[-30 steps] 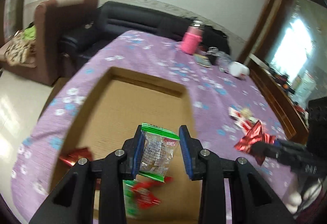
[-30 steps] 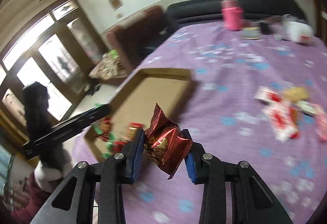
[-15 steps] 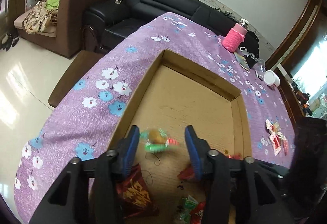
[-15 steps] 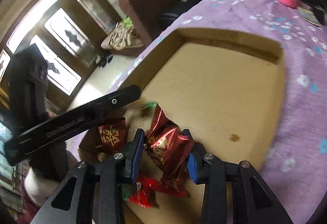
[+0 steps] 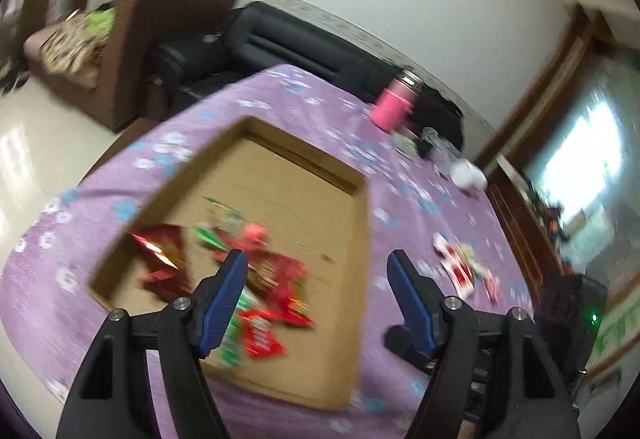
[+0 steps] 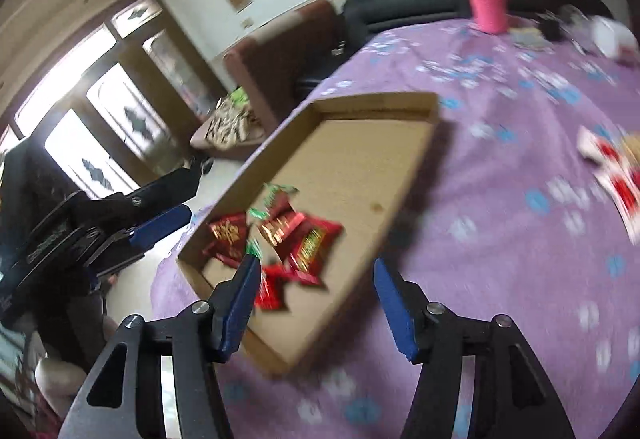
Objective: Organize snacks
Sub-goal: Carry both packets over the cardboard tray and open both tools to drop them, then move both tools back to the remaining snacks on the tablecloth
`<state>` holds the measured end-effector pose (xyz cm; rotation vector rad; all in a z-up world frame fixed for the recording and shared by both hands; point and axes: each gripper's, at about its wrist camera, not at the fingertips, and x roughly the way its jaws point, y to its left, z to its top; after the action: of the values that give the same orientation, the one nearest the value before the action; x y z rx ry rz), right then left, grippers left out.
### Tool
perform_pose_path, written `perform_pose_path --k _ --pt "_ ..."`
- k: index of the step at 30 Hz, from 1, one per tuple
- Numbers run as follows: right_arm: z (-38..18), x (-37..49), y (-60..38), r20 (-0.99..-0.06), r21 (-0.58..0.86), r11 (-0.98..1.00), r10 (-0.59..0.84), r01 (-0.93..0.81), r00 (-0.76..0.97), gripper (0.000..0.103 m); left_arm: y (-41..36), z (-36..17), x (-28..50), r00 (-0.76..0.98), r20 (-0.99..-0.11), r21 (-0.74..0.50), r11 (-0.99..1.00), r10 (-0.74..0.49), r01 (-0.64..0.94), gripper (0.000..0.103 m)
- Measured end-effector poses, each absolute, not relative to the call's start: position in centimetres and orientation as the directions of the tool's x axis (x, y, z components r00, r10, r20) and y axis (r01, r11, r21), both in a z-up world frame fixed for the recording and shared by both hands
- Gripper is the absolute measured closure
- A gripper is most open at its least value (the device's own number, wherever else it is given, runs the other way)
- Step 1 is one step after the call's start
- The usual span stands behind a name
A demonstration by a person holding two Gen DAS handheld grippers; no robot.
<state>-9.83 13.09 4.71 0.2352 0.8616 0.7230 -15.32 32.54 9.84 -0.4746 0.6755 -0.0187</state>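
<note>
A shallow cardboard box (image 5: 360,223) (image 6: 416,159) lies on the purple flowered tablecloth. Several red and green snack packets (image 5: 264,271) (image 6: 292,235) lie in its near end. My left gripper (image 5: 318,275) is open and empty above the box's near right part. My right gripper (image 6: 314,279) is open and empty above the box's near corner. The left gripper also shows at the left of the right wrist view (image 6: 160,223). More red and white snack packets (image 5: 460,267) (image 6: 612,175) lie loose on the cloth to the right of the box.
A pink bottle (image 5: 394,105) (image 6: 488,7), a white jar (image 5: 468,173) and small items stand at the table's far end. A black sofa (image 5: 280,43) and a brown armchair (image 5: 132,39) stand beyond the table. The table edge drops to the floor at left.
Both grippers opened and let go of their packets, the green-and-clear one and the dark red one, which now lie in the box. Both grippers have pulled back and up from the box.
</note>
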Motion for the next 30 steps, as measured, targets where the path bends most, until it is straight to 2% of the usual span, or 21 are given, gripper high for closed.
perform_pose_path --k 4,6,8,10,14,22,30 --pt "5.3 -10.7 10.6 -0.595 0.465 0.757 0.651 -0.458 0.471 0.04 27.9 11.0 -15.5 0.772 -0.61 -0.371 0.925 -0.179 -0.079 0.031" --pt "5.7 -11.0 9.0 -0.577 0.482 0.759 0.651 -0.439 0.493 0.04 26.2 11.4 -15.6 0.761 -0.625 -0.35 0.934 -0.173 -0.075 0.02" --pt "5.9 -11.3 7.4 -0.566 0.49 0.764 0.645 -0.419 0.513 0.04 24.7 11.6 -15.6 0.747 -0.645 -0.333 0.939 -0.162 -0.083 0.017" --pt "5.6 -11.4 5.5 -0.564 0.494 0.779 0.626 -0.387 0.538 0.04 23.4 11.5 -15.5 0.726 -0.667 -0.32 0.944 -0.164 -0.08 0.017" --pt "4.8 -11.3 1.0 -0.579 0.504 0.814 0.566 -0.288 0.587 0.04 21.6 10.6 -15.7 0.686 -0.675 -0.382 0.924 -0.271 -0.011 0.017" --pt "4.8 -7.3 -7.0 -0.638 0.4 0.908 0.372 -0.123 0.675 0.04 20.3 8.2 -14.8 0.612 -0.704 -0.444 0.896 -0.361 0.018 0.017" --pt "4.7 0.4 -4.9 -0.689 0.312 0.925 0.376 -0.215 0.619 0.04 20.8 6.9 -14.1 0.589 -0.716 -0.451 0.892 -0.376 0.021 0.017"
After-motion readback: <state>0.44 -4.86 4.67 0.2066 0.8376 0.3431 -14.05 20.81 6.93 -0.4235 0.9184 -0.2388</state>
